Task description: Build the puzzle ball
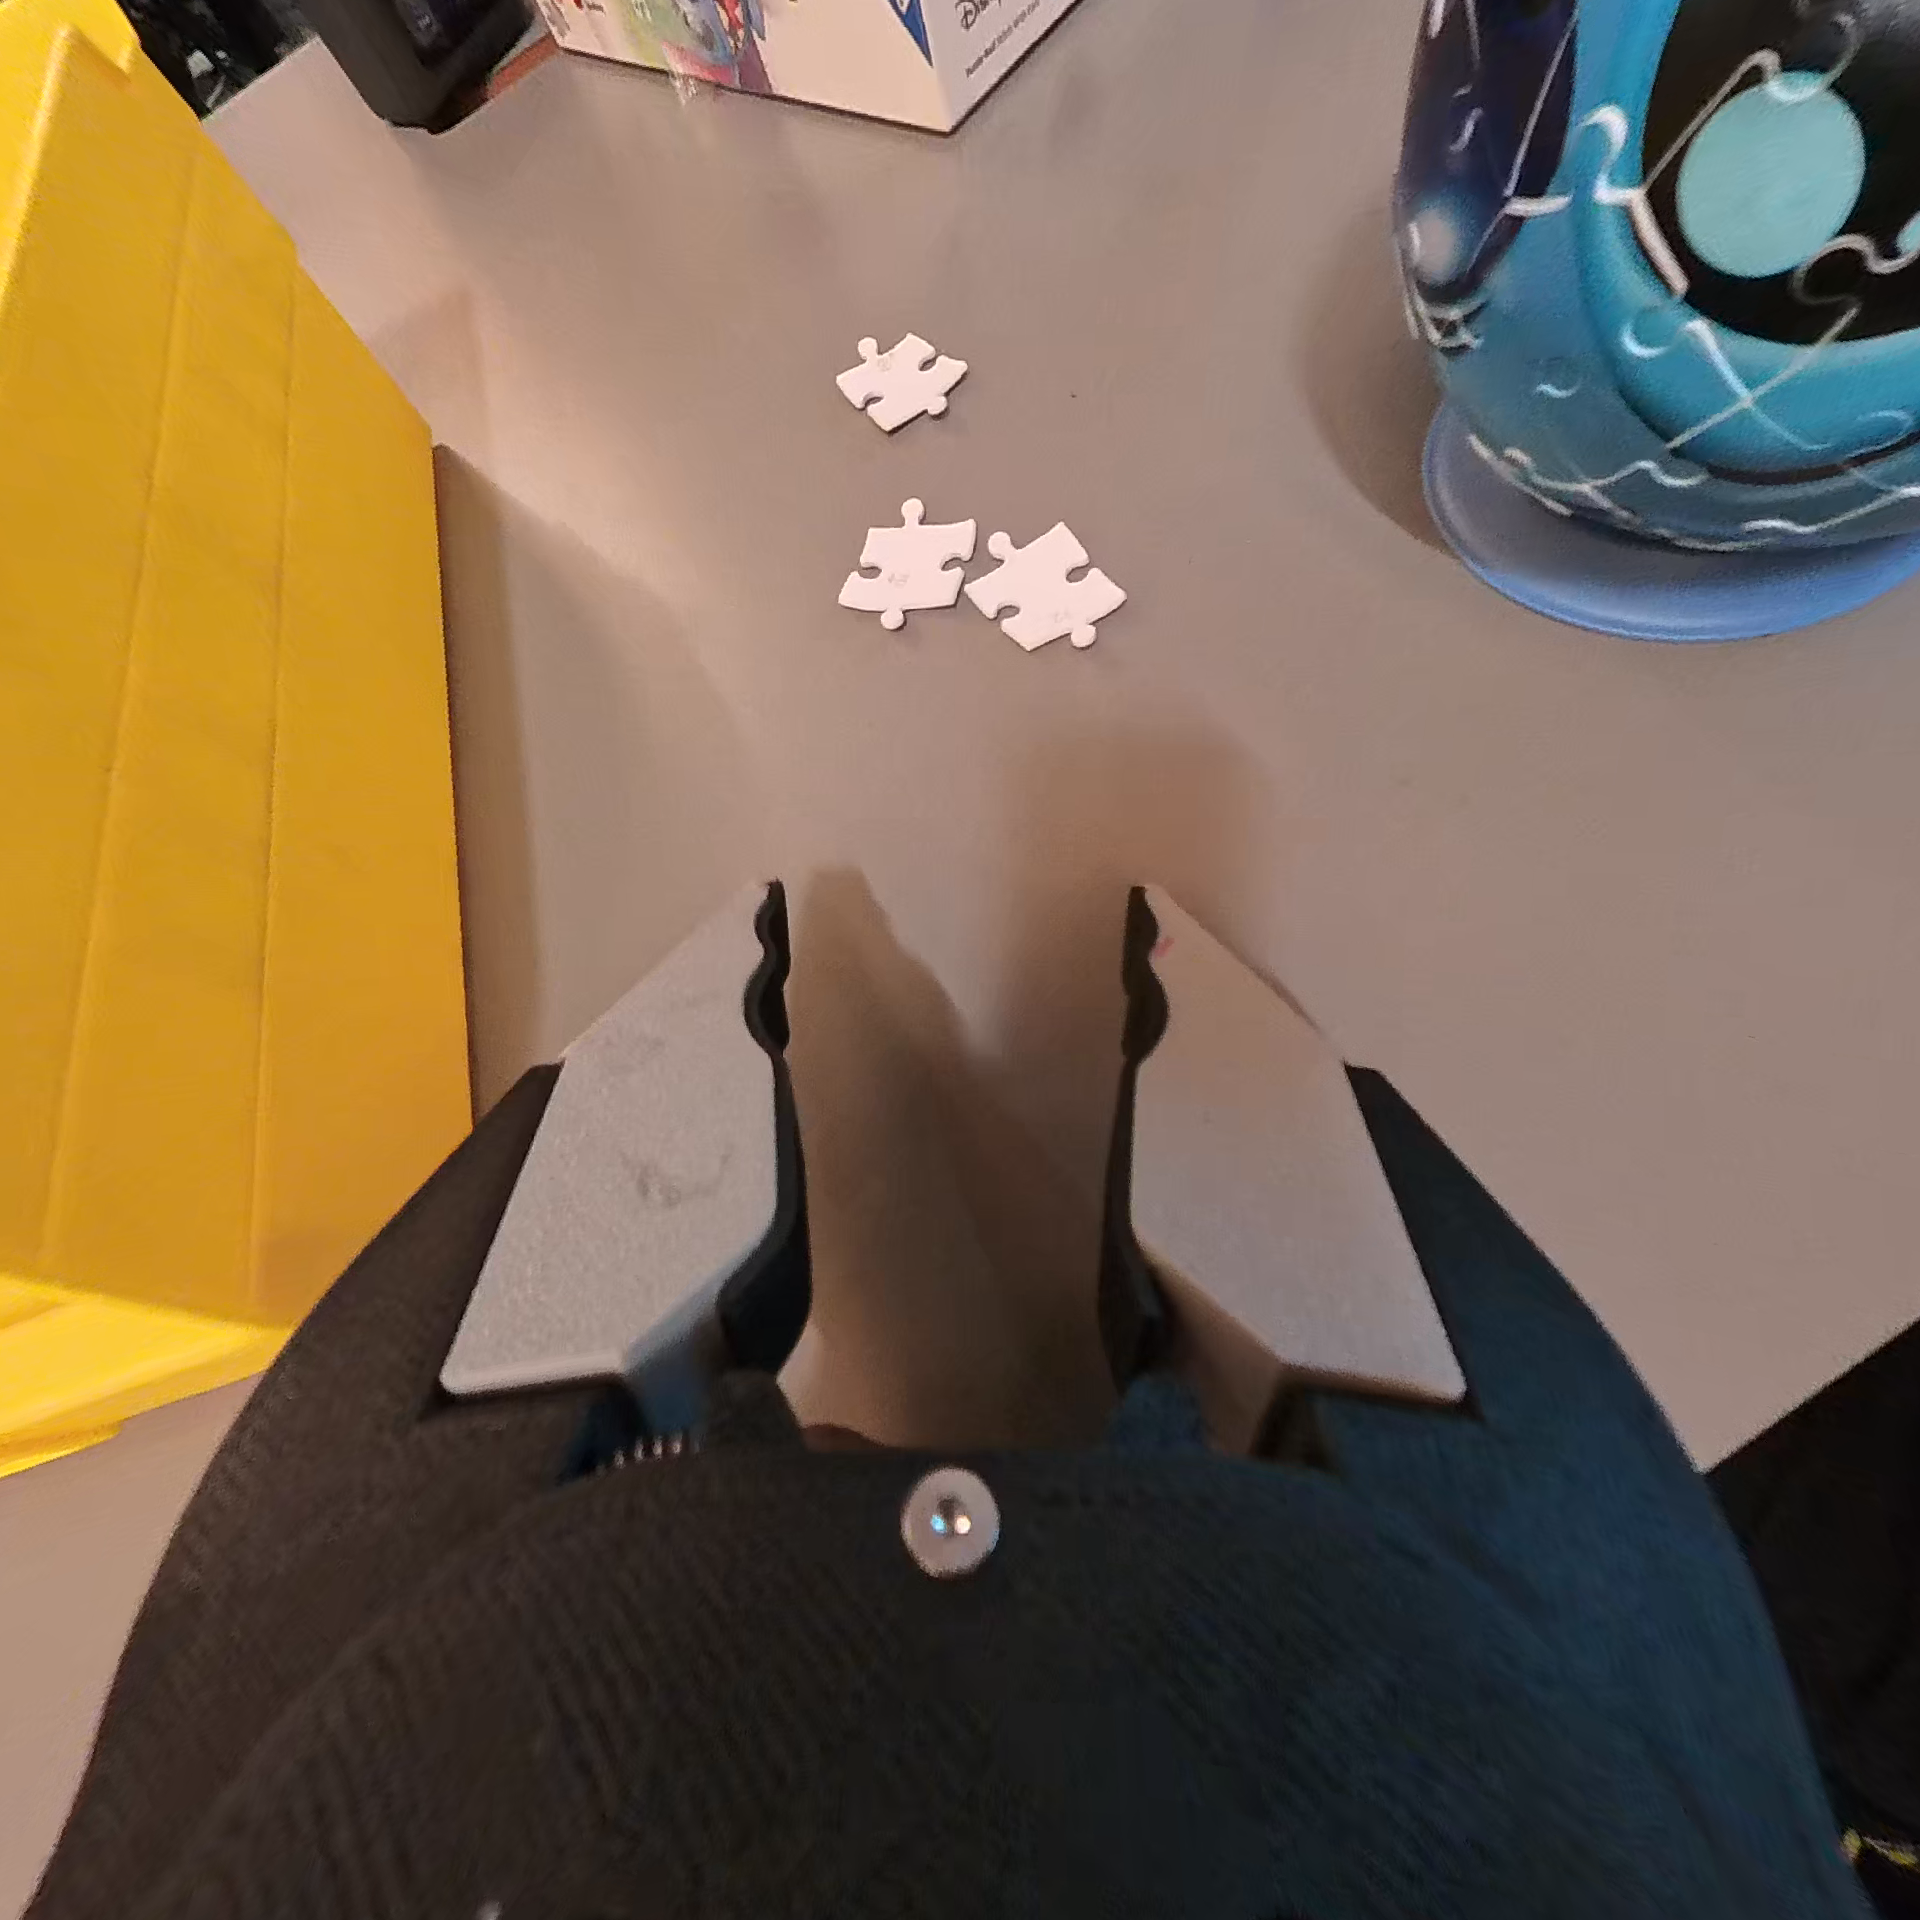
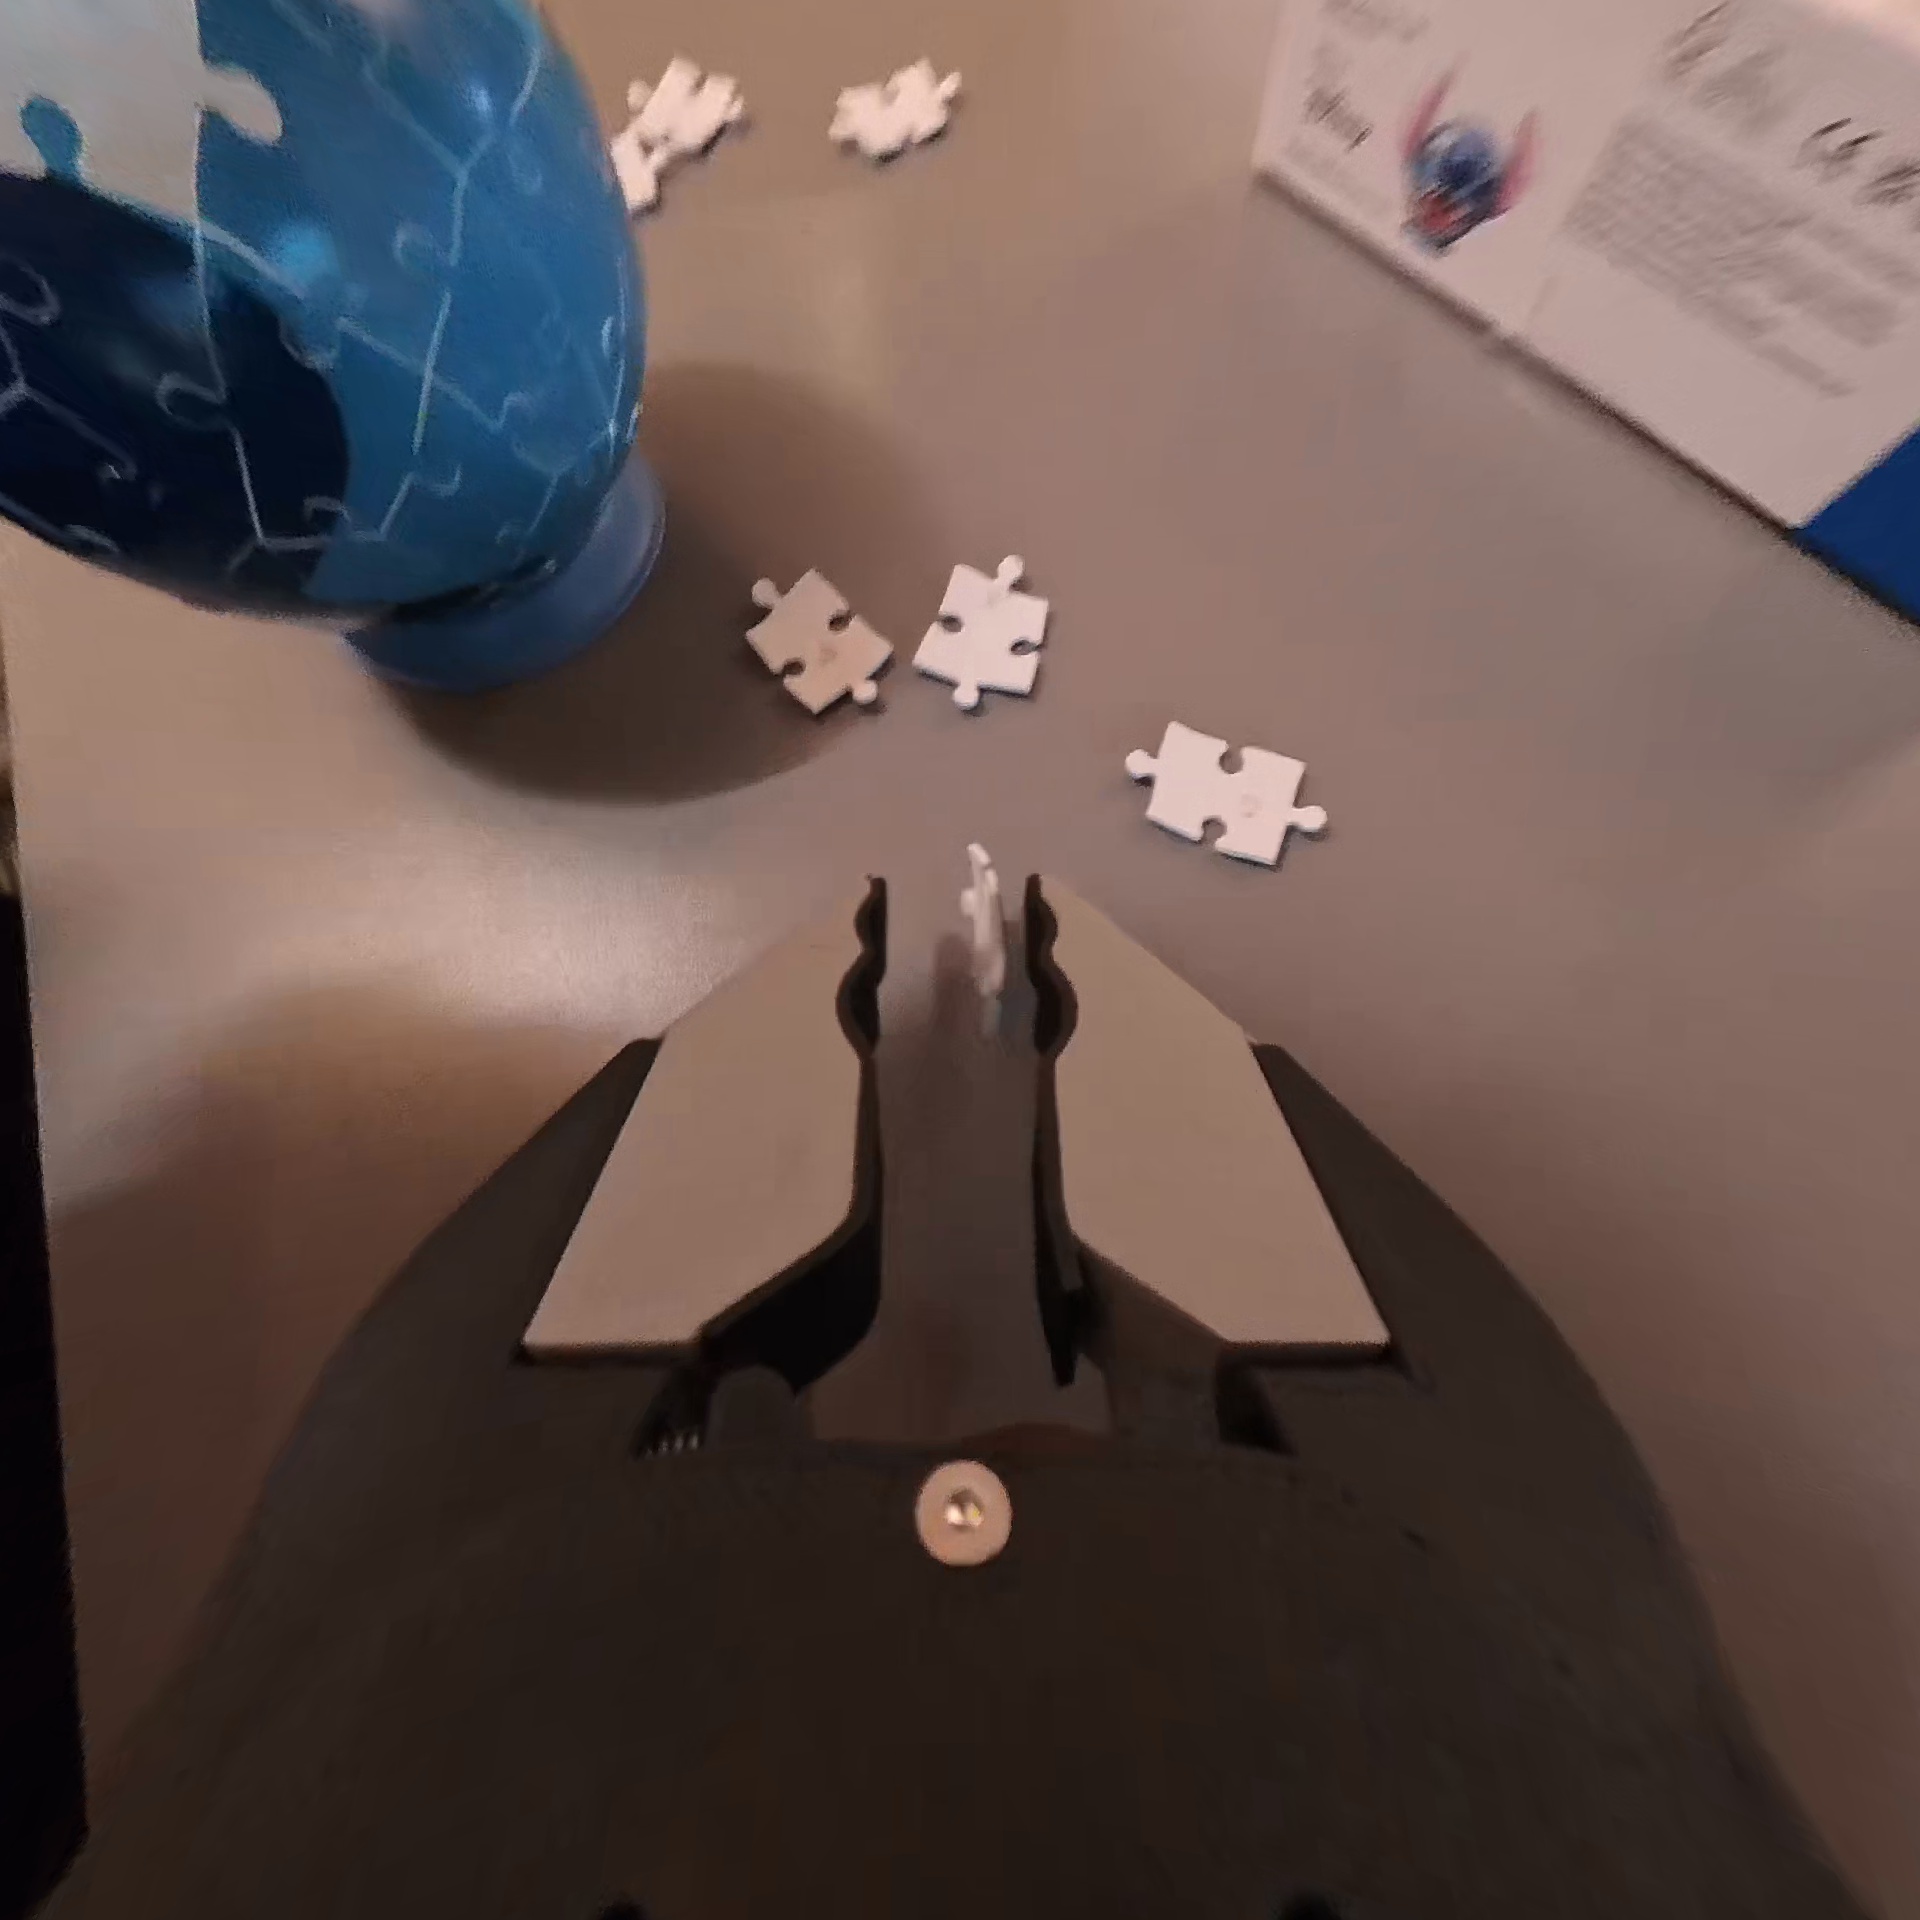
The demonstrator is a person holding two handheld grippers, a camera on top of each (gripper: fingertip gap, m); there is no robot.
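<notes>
Left claw: jaws wide apart, nothing between them; it hangs over bare bench in the lower middle of the left wrist view.

Right claw: jaws narrowly parted; a white puzzle piece stands on edge in the gap against the right-hand finger. Whether it is gripped or merely leaning cannot be told.

Puzzle ball: upper left of the right wrist view, on a blue ring stand; glossy blue shell crossed by pale seam lines, with an open gap showing a white inner face at the top.

Governing relation: the ball lies ahead and to the left of the right claw, which appears the nearer of the two; the held piece's long axis runs along the fingers.

Loose pieces: flat, white side up, knobbed and notched card; a pair and a single piece just ahead of the right claw, more blurred at top centre.

Surroundings: matte grey bench; yellow bin at left; printed box at upper right.
</notes>
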